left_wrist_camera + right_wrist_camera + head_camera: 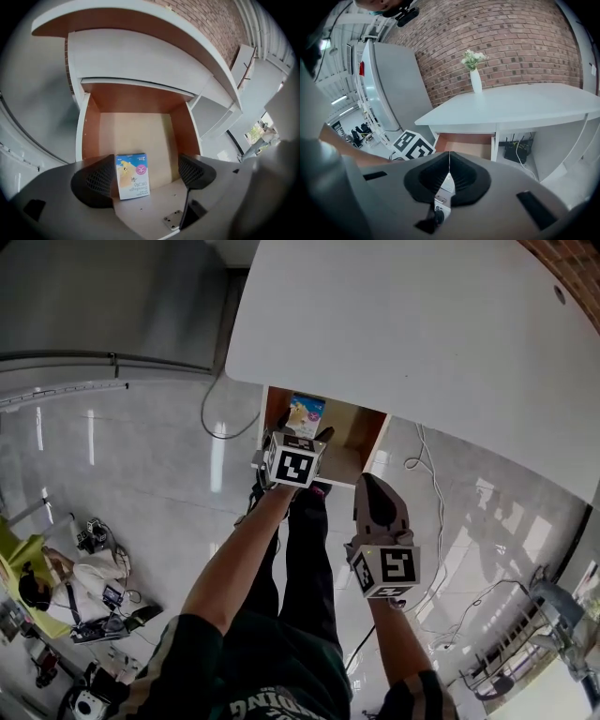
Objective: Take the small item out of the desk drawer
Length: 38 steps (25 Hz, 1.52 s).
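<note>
A small blue and yellow box (132, 176) lies flat on the floor of the open wooden drawer (140, 126), near its front edge. My left gripper (147, 177) is open over the drawer front. The box sits between its two black pads, close beside the left pad (96, 182) and well apart from the right one. In the head view the box (307, 413) shows in the drawer (354, 457) just beyond the left gripper (298, 439). My right gripper (377, 501) hangs outside the drawer, to the right and nearer me. It (449, 174) is shut, with nothing between its pads.
The drawer hangs under a white desk (403, 324) that carries a white vase of flowers (476, 79). Cables (427, 460) trail on the glossy floor right of the drawer, and a router (518, 152) sits under the desk. A grey cabinet (393, 89) stands at the left.
</note>
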Each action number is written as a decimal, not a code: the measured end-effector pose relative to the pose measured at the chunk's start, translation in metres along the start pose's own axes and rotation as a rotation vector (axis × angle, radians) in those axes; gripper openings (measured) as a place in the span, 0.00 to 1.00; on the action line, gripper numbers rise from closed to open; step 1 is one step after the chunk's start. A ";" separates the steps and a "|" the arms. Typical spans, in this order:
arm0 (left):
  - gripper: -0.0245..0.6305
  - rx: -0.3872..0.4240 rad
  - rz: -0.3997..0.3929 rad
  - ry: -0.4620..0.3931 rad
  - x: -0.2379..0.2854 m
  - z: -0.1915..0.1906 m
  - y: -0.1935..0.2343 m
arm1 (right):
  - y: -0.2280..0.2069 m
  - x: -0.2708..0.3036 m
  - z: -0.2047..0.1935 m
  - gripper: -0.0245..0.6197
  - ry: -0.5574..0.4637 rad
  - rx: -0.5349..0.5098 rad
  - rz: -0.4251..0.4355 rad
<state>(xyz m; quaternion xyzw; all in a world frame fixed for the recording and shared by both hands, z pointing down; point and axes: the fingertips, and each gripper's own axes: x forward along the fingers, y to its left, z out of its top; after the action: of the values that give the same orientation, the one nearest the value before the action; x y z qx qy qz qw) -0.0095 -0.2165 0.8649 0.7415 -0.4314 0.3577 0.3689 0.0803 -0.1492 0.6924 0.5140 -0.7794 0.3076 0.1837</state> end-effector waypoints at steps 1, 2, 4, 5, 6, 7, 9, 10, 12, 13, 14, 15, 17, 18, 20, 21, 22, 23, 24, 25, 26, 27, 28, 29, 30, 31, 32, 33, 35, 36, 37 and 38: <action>0.68 -0.008 0.013 0.010 0.006 -0.002 0.003 | 0.000 -0.001 -0.003 0.08 0.005 0.004 -0.001; 0.68 -0.016 0.026 0.019 0.012 -0.004 0.006 | -0.001 -0.002 -0.007 0.08 0.009 0.007 -0.003; 0.69 -0.035 0.049 0.035 0.023 -0.008 0.013 | -0.005 -0.004 -0.016 0.08 0.019 0.011 -0.010; 0.69 -0.042 0.057 0.045 0.029 -0.009 0.016 | -0.007 -0.004 -0.019 0.08 0.022 0.015 -0.014; 0.70 -0.048 0.062 0.057 0.036 -0.011 0.020 | -0.007 -0.002 -0.020 0.08 0.024 0.020 -0.016; 0.70 -0.051 0.066 0.071 0.042 -0.012 0.022 | -0.008 0.000 -0.021 0.08 0.026 0.028 -0.018; 0.70 -0.057 0.070 0.096 0.054 -0.017 0.025 | -0.010 0.002 -0.024 0.08 0.034 0.039 -0.024; 0.70 -0.057 0.073 0.107 0.059 -0.019 0.027 | -0.012 0.002 -0.027 0.08 0.039 0.043 -0.029; 0.70 -0.051 0.086 0.128 0.069 -0.024 0.030 | -0.015 0.001 -0.032 0.08 0.047 0.049 -0.035; 0.70 -0.048 0.096 0.139 0.074 -0.025 0.032 | -0.015 0.001 -0.032 0.08 0.051 0.052 -0.036; 0.70 -0.045 0.106 0.151 0.079 -0.027 0.035 | -0.015 0.001 -0.032 0.08 0.053 0.054 -0.037; 0.70 -0.041 0.116 0.165 0.083 -0.030 0.037 | -0.016 0.001 -0.032 0.08 0.056 0.055 -0.038; 0.71 -0.036 0.128 0.189 0.091 -0.035 0.042 | -0.018 -0.001 -0.035 0.08 0.062 0.060 -0.044; 0.71 -0.036 0.130 0.198 0.094 -0.038 0.043 | -0.019 -0.001 -0.036 0.08 0.066 0.063 -0.047; 0.71 -0.040 0.137 0.208 0.099 -0.040 0.045 | -0.021 -0.002 -0.039 0.08 0.073 0.072 -0.053; 0.71 -0.043 0.145 0.208 0.100 -0.040 0.046 | -0.022 -0.001 -0.041 0.08 0.077 0.076 -0.057; 0.71 -0.042 0.157 0.205 0.102 -0.040 0.047 | -0.023 -0.001 -0.042 0.08 0.081 0.080 -0.059; 0.71 -0.034 0.172 0.204 0.103 -0.040 0.047 | -0.024 0.000 -0.042 0.08 0.084 0.082 -0.061; 0.71 -0.018 0.189 0.205 0.104 -0.041 0.048 | -0.024 0.000 -0.043 0.08 0.086 0.084 -0.063; 0.70 0.000 0.204 0.207 0.105 -0.043 0.048 | -0.024 0.000 -0.043 0.08 0.088 0.086 -0.064; 0.70 0.011 0.215 0.207 0.105 -0.044 0.048 | -0.023 0.000 -0.043 0.08 0.088 0.088 -0.064; 0.70 0.014 0.222 0.206 0.105 -0.046 0.049 | -0.022 0.000 -0.044 0.08 0.088 0.091 -0.065; 0.70 0.011 0.225 0.205 0.105 -0.046 0.050 | -0.021 0.000 -0.044 0.08 0.088 0.093 -0.065; 0.70 0.009 0.226 0.203 0.104 -0.047 0.050 | -0.021 0.000 -0.044 0.08 0.088 0.096 -0.067; 0.70 0.007 0.223 0.202 0.103 -0.046 0.051 | -0.020 0.000 -0.044 0.08 0.088 0.098 -0.068; 0.70 0.005 0.219 0.199 0.101 -0.045 0.051 | -0.020 0.000 -0.044 0.08 0.088 0.100 -0.070; 0.70 0.005 0.213 0.193 0.099 -0.042 0.051 | -0.020 -0.001 -0.043 0.08 0.088 0.101 -0.069; 0.70 0.009 0.209 0.182 0.096 -0.038 0.051 | -0.019 -0.001 -0.043 0.08 0.088 0.100 -0.068; 0.70 0.028 0.201 0.156 0.089 -0.030 0.049 | -0.017 -0.001 -0.042 0.08 0.087 0.095 -0.064; 0.70 0.039 0.196 0.143 0.084 -0.026 0.048 | -0.015 -0.001 -0.041 0.08 0.087 0.091 -0.062; 0.70 0.046 0.191 0.129 0.078 -0.023 0.047 | -0.013 -0.001 -0.041 0.08 0.087 0.083 -0.061; 0.70 0.050 0.184 0.114 0.072 -0.020 0.045 | -0.011 -0.002 -0.040 0.08 0.089 0.073 -0.061</action>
<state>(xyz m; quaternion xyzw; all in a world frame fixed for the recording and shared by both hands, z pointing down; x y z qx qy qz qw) -0.0279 -0.2427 0.9460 0.6862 -0.4671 0.4422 0.3398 0.0897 -0.1235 0.7241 0.5299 -0.7425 0.3527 0.2086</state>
